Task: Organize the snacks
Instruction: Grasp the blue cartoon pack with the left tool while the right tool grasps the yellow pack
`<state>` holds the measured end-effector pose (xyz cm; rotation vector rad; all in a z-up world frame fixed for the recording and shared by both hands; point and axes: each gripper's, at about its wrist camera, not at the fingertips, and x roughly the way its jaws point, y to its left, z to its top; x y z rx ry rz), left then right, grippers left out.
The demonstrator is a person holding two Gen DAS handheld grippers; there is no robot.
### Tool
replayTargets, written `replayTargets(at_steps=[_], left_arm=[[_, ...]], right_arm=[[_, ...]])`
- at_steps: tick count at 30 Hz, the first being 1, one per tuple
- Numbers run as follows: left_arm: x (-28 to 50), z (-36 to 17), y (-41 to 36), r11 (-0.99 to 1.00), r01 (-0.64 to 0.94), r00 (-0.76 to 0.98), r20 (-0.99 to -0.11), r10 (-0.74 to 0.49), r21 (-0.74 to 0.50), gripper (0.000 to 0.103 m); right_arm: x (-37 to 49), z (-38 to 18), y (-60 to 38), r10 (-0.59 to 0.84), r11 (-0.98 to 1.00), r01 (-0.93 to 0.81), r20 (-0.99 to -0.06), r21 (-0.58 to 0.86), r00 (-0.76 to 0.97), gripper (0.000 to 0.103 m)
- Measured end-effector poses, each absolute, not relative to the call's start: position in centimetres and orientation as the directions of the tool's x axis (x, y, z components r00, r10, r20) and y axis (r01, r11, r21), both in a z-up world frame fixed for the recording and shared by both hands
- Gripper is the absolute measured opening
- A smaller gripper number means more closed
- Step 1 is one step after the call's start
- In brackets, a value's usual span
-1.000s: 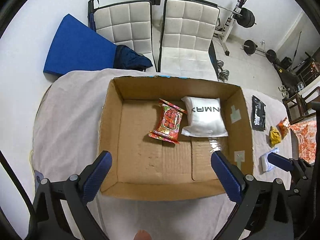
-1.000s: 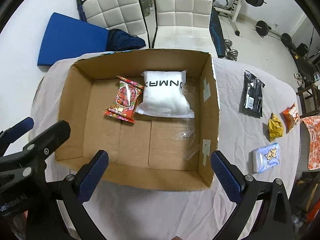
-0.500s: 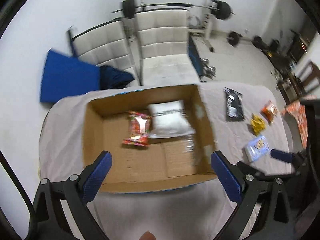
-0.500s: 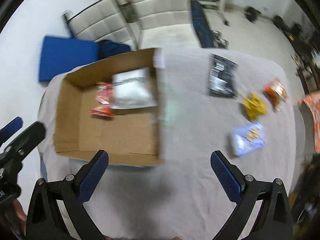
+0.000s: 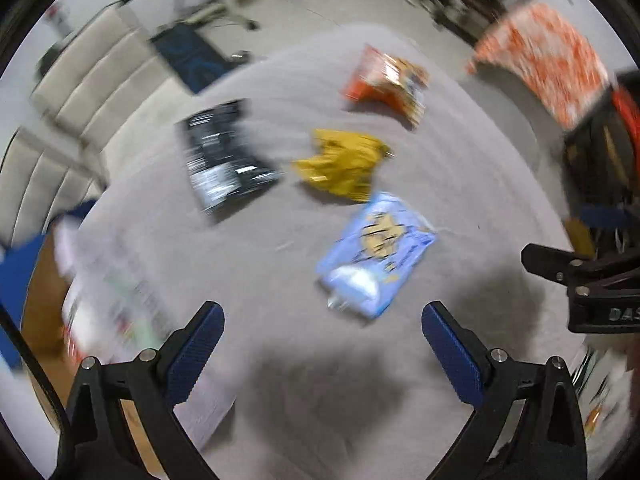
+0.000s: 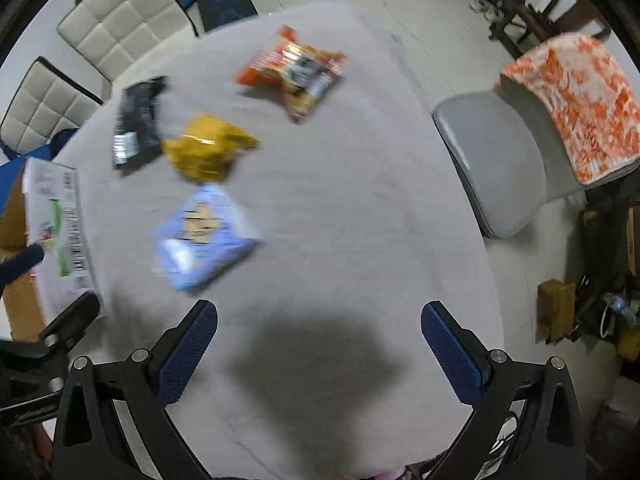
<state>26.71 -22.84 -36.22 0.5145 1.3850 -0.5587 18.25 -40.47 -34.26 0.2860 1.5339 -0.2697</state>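
Observation:
Several snack packets lie on the grey tablecloth: a light blue packet (image 5: 376, 254) (image 6: 204, 238), a yellow one (image 5: 342, 166) (image 6: 206, 148), an orange one (image 5: 388, 80) (image 6: 294, 70) and a black one (image 5: 222, 156) (image 6: 136, 122). My left gripper (image 5: 322, 348) is open, hovering just short of the light blue packet. My right gripper (image 6: 318, 346) is open over bare cloth, right of that packet. The cardboard box (image 5: 44, 312) (image 6: 20, 240) shows only at the left edge of both views, its inside hidden.
White padded chairs (image 6: 120, 20) stand beyond the table's far side. A grey chair (image 6: 492, 160) with an orange patterned cloth (image 6: 576, 96) is at the right. The left view is motion-blurred. The table's right edge curves near my right gripper.
Both grippers have swung right, away from the box and over the loose packets. The box has slid to the left edge of both views. Both stay open.

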Motion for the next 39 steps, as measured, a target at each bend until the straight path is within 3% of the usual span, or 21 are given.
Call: replayTargets(at_steps=[12,14,16,19,24,28,30,35,36,38,39], left_arm=[[27.8,-46.5,-31.6,0.583,0.813,-0.072,-0.993,0.09,-0.006,0.101],[27.8,-47.4,-31.6,0.59,0.807,-0.092,-0.991,0.093,-0.02,0.079],[27.8,-47.7,-31.1,0.627,0.779,-0.107,-0.99,0.089,-0.028,0.069],[28.1,-47.1,-29.0,0.742,0.664,-0.145,-0.989,0.013,-0.087,0.055],[28.5,-46.7,-21.3,0.958,0.253,-0.179,-0.979,-0.094,-0.138,0.054],[29.1,-47.3,-15.3,0.982,-0.052,-0.171,-0.967,-0.186,-0.18,0.052],[29.6,-47.1,-14.1,0.967,-0.125,-0.16,-0.957,-0.241,-0.222,0.054],[30.9,-46.3,-13.7,0.974,-0.112,-0.143,-0.967,-0.21,-0.195,0.054],[31.1,-46.1,-13.8,0.975,-0.11,-0.139,-0.969,-0.205,-0.191,0.054],[31.1,-45.9,-13.7,0.976,-0.112,-0.133,-0.97,-0.201,-0.187,0.054],[31.2,-45.8,-13.8,0.977,-0.109,-0.132,-0.971,-0.199,-0.185,0.054]], right_arm=[[19.4,-41.0,-45.8,-0.015,0.958,0.285,-0.997,-0.037,-0.078,0.103],[19.9,-41.5,-46.0,-0.024,0.964,0.261,-0.996,-0.046,-0.086,0.103],[20.5,-41.5,-45.9,-0.037,0.971,0.231,-0.996,-0.056,-0.085,0.103],[21.8,-41.2,-45.3,-0.019,0.977,0.209,-0.997,-0.035,-0.074,0.103],[24.9,-39.9,-43.3,0.043,0.986,0.161,-0.999,0.038,-0.03,0.103],[27.9,-38.9,-39.6,0.058,0.996,0.064,-0.998,0.059,0.012,0.103],[29.8,-38.9,-37.5,0.056,0.998,-0.007,-0.998,0.056,0.026,0.103],[34.4,-40.2,-32.2,-0.001,0.985,-0.172,-1.0,-0.001,-0.003,0.103],[35.5,-40.9,-31.5,-0.026,0.981,-0.194,-0.999,-0.021,-0.021,0.099],[36.5,-42.1,-30.9,-0.034,0.982,-0.189,-0.997,-0.02,-0.071,0.071],[36.7,-42.7,-30.8,-0.02,0.984,-0.179,-0.995,-0.002,-0.098,0.065]])
